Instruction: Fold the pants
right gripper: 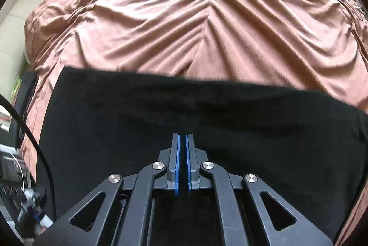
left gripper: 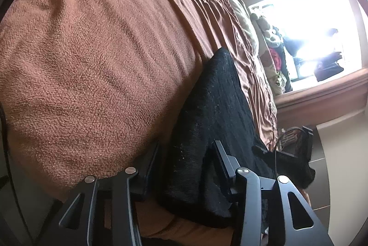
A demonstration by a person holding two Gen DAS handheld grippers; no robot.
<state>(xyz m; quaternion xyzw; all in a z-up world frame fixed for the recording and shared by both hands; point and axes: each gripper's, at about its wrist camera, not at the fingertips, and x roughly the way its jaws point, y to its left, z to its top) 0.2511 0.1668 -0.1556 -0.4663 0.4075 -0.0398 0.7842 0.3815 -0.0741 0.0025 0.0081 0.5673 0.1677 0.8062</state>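
Left wrist view: the black pants (left gripper: 214,112) lie on a bed, on the seam where a fuzzy rust-brown blanket (left gripper: 92,66) meets a smoother, wrinkled brown bedspread (left gripper: 197,2). The folded cloth forms a long strip whose long axis runs from the bottom of the picture up and slightly right, away from the camera; its far end is a rounded corner and its near end sits between the 2 fingers of the left gripper (left gripper: 186,149). Those fingers stand apart with the thick fabric bulging up between them. Whether the pads press on it cannot be told, since the cloth hides their inner faces. Part of the pants spills over the bed's right edge toward a dark tiled floor (left gripper: 319,168). Beyond the bed a bright window (left gripper: 310,23) is washed out, with clutter too small to identify beside it.

Right wrist view: the pants (right gripper: 207,122) fill the lower half as a wide black band whose long axis runs across the picture from left to right, the far edge nearly straight against the pleated brown bedspread (right gripper: 184,23). The right gripper (right gripper: 183,138) points steeply down over the middle of the band. Its 2 blue-lined pads are drawn together, with only a thin dark slit between them; no fold of cloth can be made out in it. A black cable (right gripper: 34,142) curves down the left edge.
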